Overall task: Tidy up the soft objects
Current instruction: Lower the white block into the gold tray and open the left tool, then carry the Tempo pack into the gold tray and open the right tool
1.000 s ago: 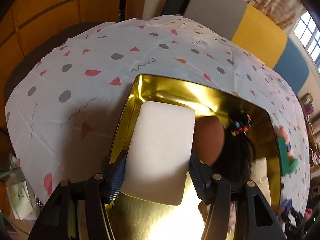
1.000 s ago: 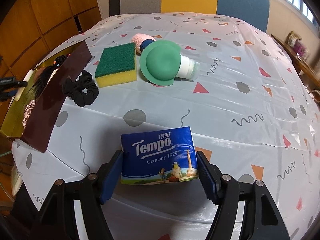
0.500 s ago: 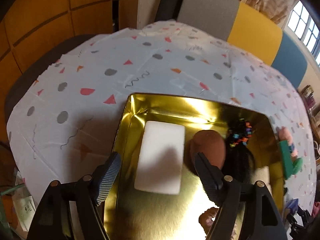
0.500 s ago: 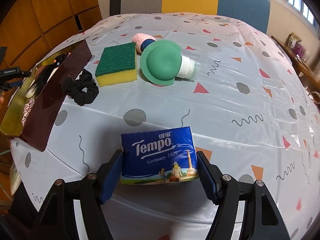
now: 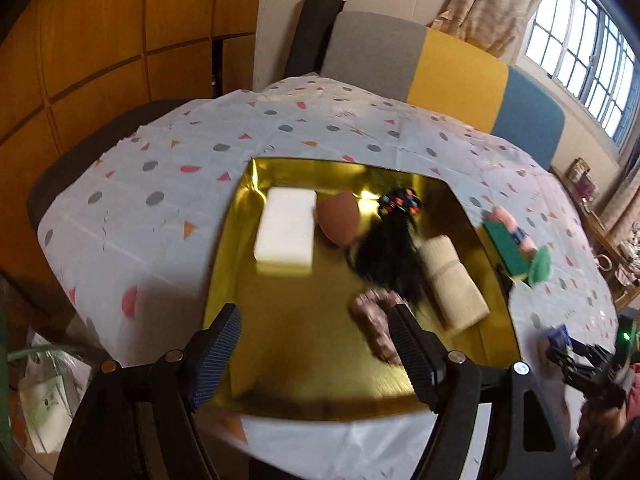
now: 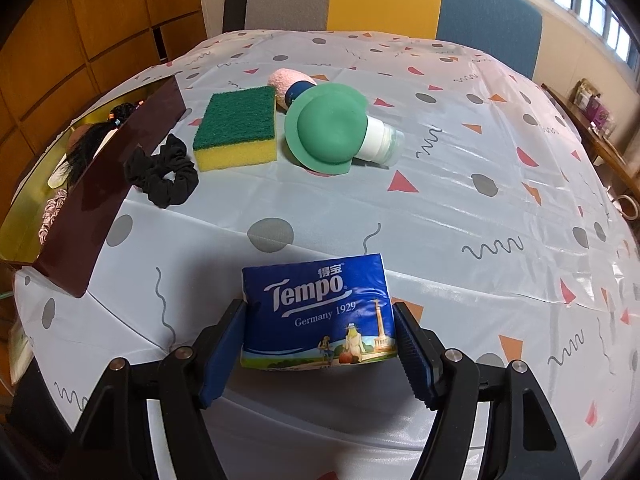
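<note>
My left gripper [image 5: 316, 346] hangs open and empty above the near part of the gold tray [image 5: 312, 376]. In the tray lie a white sponge block [image 5: 287, 230], a brown egg-shaped puff [image 5: 338, 218], a black hairpiece [image 5: 390, 256], a beige folded cloth [image 5: 454, 282] and a pink scrunchie [image 5: 376, 326]. My right gripper [image 6: 320, 344] is shut on a blue Tempo tissue pack [image 6: 318, 316] at the table's near edge. Farther back on the table lie a green-and-yellow sponge [image 6: 238, 128], a black scrunchie [image 6: 164, 172], a green cap on a white bottle [image 6: 330, 130] and a pink soft thing [image 6: 286, 80].
The tray's dark red side wall [image 6: 116, 184] stands up at the left in the right wrist view. A patterned cloth [image 6: 460, 184] covers the table. Chairs in grey, yellow and blue [image 5: 452, 68] stand behind it. Wooden panelling [image 5: 100, 40] lines the left.
My left gripper let go of the white sponge block, which now lies in the tray, and drew back and up. The right gripper and tissue pack have not moved.
</note>
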Demonstrator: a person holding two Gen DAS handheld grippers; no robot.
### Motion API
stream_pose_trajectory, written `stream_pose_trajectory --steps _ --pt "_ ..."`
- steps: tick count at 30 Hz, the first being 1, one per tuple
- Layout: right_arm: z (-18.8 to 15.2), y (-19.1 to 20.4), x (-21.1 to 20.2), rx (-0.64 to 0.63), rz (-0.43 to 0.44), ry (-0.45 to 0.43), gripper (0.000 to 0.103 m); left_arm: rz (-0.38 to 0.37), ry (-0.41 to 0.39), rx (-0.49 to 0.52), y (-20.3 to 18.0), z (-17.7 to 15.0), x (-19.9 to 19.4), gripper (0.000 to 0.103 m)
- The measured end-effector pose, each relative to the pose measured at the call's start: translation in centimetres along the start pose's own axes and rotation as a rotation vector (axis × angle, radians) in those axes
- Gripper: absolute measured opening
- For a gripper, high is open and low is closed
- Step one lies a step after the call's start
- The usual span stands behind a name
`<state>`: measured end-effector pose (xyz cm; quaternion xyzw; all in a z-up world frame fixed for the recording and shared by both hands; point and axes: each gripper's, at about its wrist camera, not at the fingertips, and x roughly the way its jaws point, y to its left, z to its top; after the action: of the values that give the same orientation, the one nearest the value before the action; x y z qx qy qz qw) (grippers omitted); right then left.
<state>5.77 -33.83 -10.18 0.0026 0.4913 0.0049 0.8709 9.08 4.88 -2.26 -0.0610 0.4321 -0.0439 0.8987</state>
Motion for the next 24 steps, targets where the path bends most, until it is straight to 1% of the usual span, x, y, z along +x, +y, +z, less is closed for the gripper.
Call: stream_pose_trajectory --steps 5,8,12,19,24 --pt "0.1 0.0 0.0 0.028 -0.007 0.007 0.072 -0.009 -0.018 0.044 -0.8 -1.6 -1.6 0.077" --pt "0.2 0.2 0.1 0.062 -0.032 0.018 0.072 -0.04 -0.019 0.035 -0.6 -1.8 -2.2 0.077" --pt "0.4 0.7 0.2 0.064 -0.065 0.028 0.072 -0.038 -0.042 0.055 -0.6 -2.1 -3.0 0.077" --pt "0.7 1.1 -0.1 0.084 -0.108 0.042 0.071 -0.049 -0.046 0.038 0.6 -2.9 -3.5 0.077" --pt "1.3 1.4 -1.1 0.096 -0.101 0.024 0.071 -0.042 -0.034 0.02 1.6 -3.3 -3.2 0.077"
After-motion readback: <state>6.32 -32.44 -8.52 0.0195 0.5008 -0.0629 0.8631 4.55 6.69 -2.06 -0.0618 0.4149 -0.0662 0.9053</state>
